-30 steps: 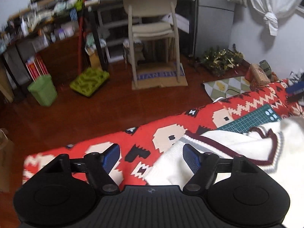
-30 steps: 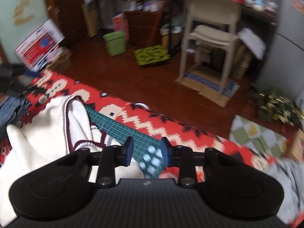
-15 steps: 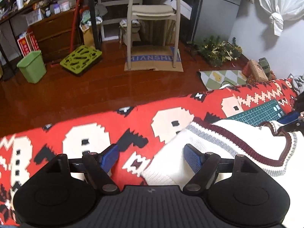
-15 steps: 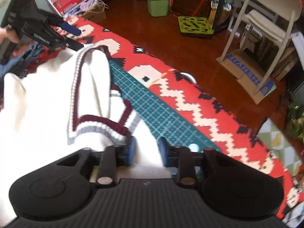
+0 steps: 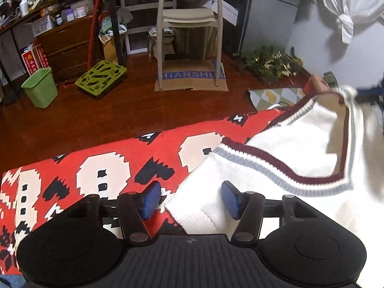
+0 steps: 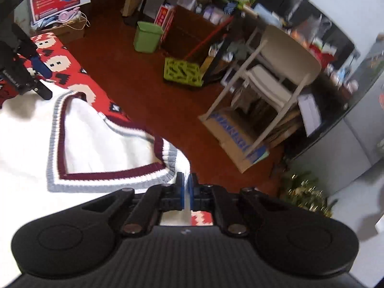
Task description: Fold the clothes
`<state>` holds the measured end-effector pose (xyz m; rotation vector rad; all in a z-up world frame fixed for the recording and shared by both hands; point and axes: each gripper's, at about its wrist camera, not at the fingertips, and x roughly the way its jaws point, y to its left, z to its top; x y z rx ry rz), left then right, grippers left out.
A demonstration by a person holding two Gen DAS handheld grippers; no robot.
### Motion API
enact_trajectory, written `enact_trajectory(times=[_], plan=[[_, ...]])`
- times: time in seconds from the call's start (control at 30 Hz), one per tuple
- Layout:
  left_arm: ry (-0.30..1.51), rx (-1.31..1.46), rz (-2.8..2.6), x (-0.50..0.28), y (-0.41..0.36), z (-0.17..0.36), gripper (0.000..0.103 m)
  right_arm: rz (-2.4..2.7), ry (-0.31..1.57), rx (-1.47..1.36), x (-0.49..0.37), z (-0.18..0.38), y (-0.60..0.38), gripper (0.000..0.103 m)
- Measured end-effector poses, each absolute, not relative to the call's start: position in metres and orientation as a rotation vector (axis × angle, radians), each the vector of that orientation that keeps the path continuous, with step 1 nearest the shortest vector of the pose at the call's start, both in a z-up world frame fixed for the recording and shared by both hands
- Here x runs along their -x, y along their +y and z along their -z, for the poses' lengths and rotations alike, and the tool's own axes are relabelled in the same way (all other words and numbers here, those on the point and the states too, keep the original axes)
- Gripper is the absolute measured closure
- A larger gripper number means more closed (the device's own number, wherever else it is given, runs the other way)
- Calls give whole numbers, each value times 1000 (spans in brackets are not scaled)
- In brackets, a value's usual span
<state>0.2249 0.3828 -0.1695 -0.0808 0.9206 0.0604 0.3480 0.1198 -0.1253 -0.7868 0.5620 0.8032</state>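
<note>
A white knit sweater (image 5: 288, 148) with a maroon and grey V-neck trim lies on a red patterned blanket (image 5: 108, 168). My left gripper (image 5: 189, 200) is open, its blue pads on either side of the sweater's shoulder edge, low over the blanket. My right gripper (image 6: 186, 189) is shut on the sweater's other shoulder (image 6: 168, 165) and holds that part lifted. In the right wrist view the sweater (image 6: 91, 144) spreads to the left, with the left gripper (image 6: 26, 72) at its far side.
Beyond the blanket's edge is a dark wood floor with a white chair (image 5: 189, 19) on cardboard, a green bin (image 5: 40, 90), a green crate (image 5: 100, 76) and tinsel (image 5: 273, 64). Cluttered shelves line the back wall.
My right gripper closed on the sweater's shoulder and lifted it up and to the right. My left gripper stayed open and moved closer over the other shoulder edge.
</note>
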Motion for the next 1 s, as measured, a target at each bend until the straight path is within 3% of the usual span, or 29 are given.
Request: enact_trajectory(times=[0.47,0.67,1.0], plan=[[903,145,-79,-212,396,172,42,-968,688,685,-280,177,114,95],[899,146,-71,-210,401,171,41,-962,721,561,-319,170,109,86],[901,153,-69,-210,407,173,41,-957,796,470,-397,174,115,79]])
